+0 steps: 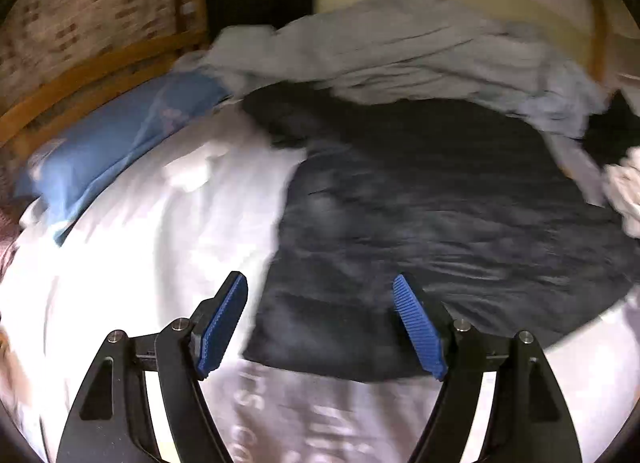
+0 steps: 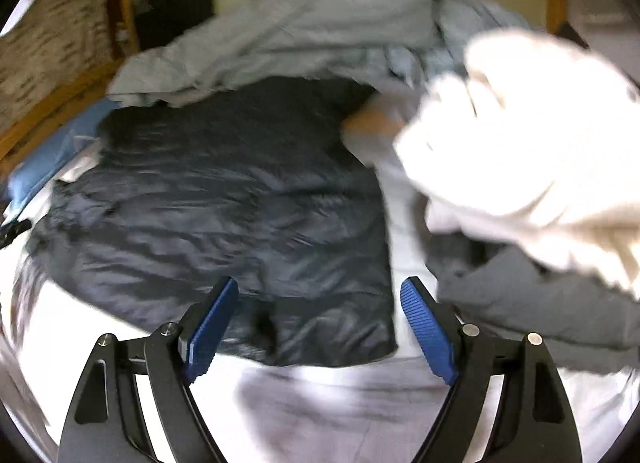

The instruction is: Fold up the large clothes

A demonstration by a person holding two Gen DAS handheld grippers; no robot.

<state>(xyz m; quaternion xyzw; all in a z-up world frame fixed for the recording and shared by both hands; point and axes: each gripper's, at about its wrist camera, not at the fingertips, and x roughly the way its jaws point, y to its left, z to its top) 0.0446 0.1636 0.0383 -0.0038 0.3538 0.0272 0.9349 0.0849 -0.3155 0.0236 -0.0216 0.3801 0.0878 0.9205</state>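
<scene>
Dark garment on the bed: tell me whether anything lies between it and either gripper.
Nothing visible does. The dark garment lies flat on the white sheet, directly ahead of the open left gripper and right gripper. The pale blue cloth overlaps only its far edge.

One dark garment [image 1: 440,215] lies on one white bed sheet [image 1: 140,255], with one pale blue-grey cloth [image 1: 400,47], one blue pillow [image 1: 104,151], one cream knit [image 2: 520,151], one grey garment [image 2: 540,303].
</scene>
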